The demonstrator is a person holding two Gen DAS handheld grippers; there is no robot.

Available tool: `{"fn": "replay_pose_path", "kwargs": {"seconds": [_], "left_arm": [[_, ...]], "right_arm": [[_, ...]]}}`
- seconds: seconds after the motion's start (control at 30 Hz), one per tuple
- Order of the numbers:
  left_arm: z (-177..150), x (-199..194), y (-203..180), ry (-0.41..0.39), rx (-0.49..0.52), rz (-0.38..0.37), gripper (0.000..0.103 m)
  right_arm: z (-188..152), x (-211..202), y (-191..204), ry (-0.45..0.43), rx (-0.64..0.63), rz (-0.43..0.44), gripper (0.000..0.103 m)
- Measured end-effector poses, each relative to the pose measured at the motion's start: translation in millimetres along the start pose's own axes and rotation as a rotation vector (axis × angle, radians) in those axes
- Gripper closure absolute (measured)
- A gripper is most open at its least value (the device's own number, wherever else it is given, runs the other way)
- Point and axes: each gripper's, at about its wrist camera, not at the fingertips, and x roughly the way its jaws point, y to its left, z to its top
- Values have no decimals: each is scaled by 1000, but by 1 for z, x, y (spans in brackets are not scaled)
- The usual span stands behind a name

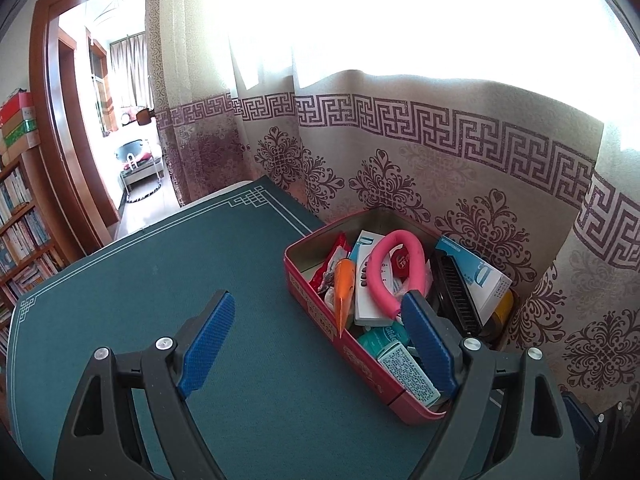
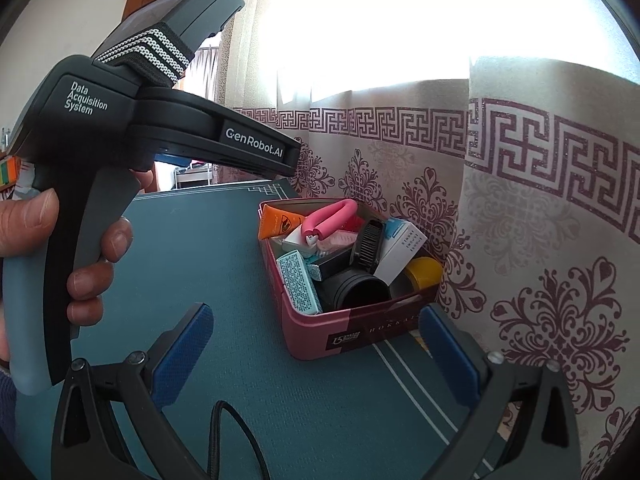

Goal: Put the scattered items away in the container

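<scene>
A red tin box [image 1: 316, 300] stands on the green table mat [image 1: 160, 280] by the curtain, filled with items: a pink curved tube [image 1: 384, 276], an orange tube [image 1: 345, 288], white and teal boxes, a black comb. My left gripper [image 1: 320, 332] is open and empty, its right finger over the box's near corner. In the right wrist view the same tin [image 2: 320, 332] holds the pink tube [image 2: 332, 214], a black cup [image 2: 360, 290] and a yellow roll [image 2: 424, 274]. My right gripper [image 2: 320, 352] is open and empty, just short of the tin.
A patterned curtain [image 1: 440, 152] hangs right behind the tin. The left gripper's body, held in a hand [image 2: 92, 264], fills the left of the right wrist view. A bookshelf [image 1: 20, 220] and doorway [image 1: 120, 120] lie beyond the table's far edge. A black cable [image 2: 236, 440] lies near me.
</scene>
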Motion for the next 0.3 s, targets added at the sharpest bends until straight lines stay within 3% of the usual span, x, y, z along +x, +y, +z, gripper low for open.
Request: {"fn": "replay_pose_path", "kwargs": {"seconds": [0.13, 0.3], "left_arm": [[1, 5, -8, 24, 21, -23, 15], [-3, 0, -18, -1, 59, -33, 15]], "right_arm": [[0, -1, -2, -2, 7, -4, 0], [-1, 0, -3, -1, 9, -8, 0]]}}
